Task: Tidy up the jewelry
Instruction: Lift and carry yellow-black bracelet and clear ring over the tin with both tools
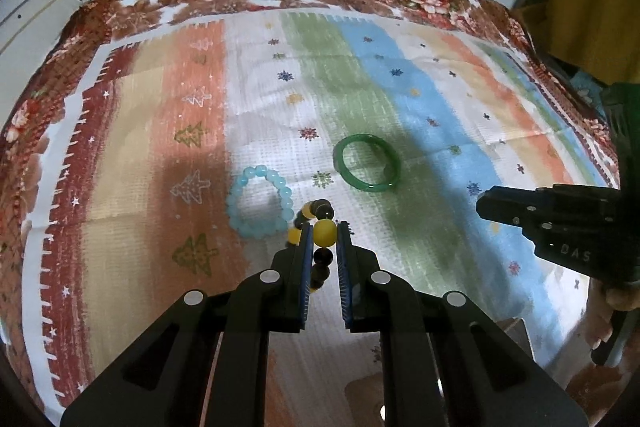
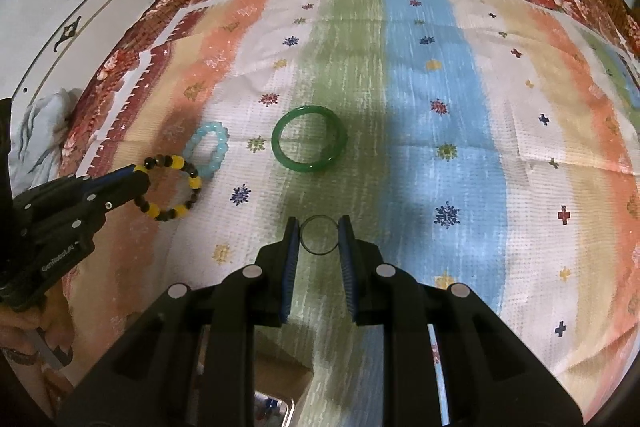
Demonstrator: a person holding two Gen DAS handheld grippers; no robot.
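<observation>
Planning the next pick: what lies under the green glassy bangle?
The green glassy bangle lies flat on the striped, snowflake-print cloth; the weave shows through its opening and nothing else sits inside. The strip of cloth directly beneath its band is covered.

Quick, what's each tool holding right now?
Left tool: closed on the yellow and brown bead bracelet.
Right tool: closed on a thin clear ring.

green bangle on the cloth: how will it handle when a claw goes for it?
The green bangle looks like one solid glossy ring, so probably stiff, holding its shape, unlike the bead bracelet dangling from the left claw. The shine suggests it may slip between pads. Lying flat on the cloth, it likely won't roll unless tipped on edge.
</observation>
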